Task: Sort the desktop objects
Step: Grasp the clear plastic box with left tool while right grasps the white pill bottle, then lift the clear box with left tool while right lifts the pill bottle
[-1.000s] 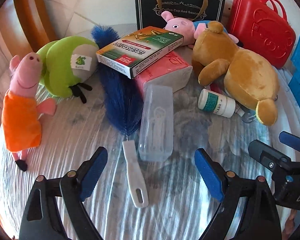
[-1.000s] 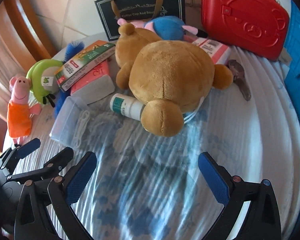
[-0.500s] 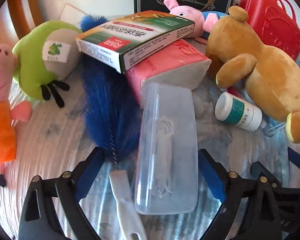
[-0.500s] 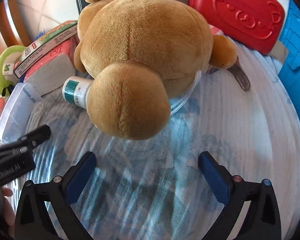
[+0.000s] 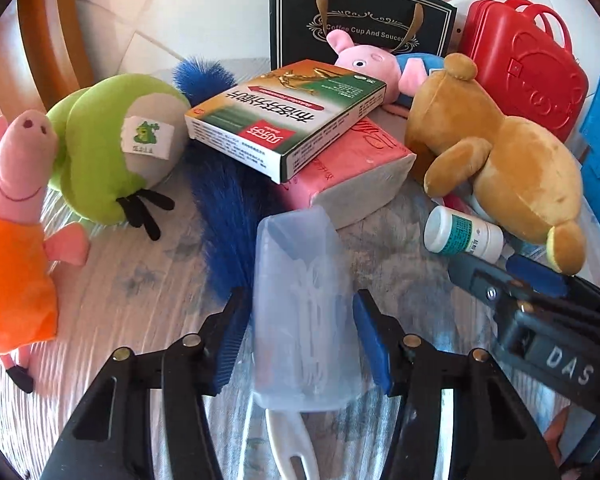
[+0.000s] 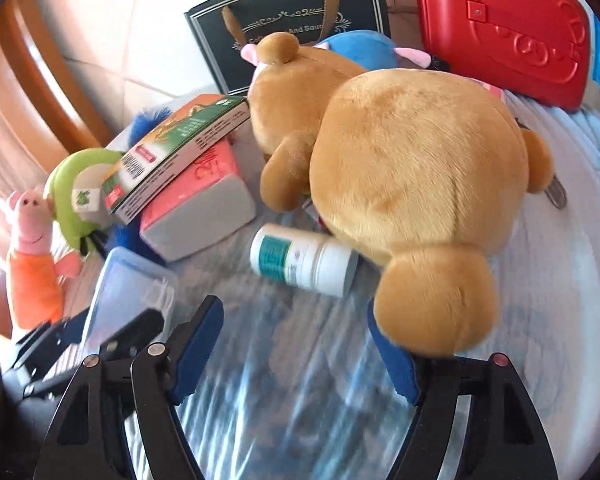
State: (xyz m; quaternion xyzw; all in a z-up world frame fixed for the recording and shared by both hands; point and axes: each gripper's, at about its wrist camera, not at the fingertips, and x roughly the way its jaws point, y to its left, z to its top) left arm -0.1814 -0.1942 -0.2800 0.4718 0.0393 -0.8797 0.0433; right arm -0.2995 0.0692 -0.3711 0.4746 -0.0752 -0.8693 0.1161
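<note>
A clear plastic case (image 5: 306, 316) lies on the counter (image 5: 132, 276) between the blue pads of the left tool (image 5: 300, 340), whose jaws have just been closing around it; the pads sit right at its sides, but whether they press on it cannot be told. A white brush handle (image 5: 290, 444) pokes out beneath the case, its blue bristles (image 5: 228, 216) fanning away under a green-and-white carton (image 5: 288, 116) stacked on a pink tissue pack (image 5: 352, 168). To the left rest a green plush toy (image 5: 112, 160) and a pink pig doll in orange (image 5: 16, 240). The right tool (image 6: 296, 352) has also just been closing, its jaws apart over bare cloth, with the foot of a brown teddy bear (image 6: 412, 184) touching the right-hand pad and a white pill bottle (image 6: 304, 260) lying just beyond. Behind the bear stand a black gift bag (image 6: 300, 20) and a red plastic case (image 6: 504, 28), with a second pig doll in blue (image 5: 376, 64) between them.
</note>
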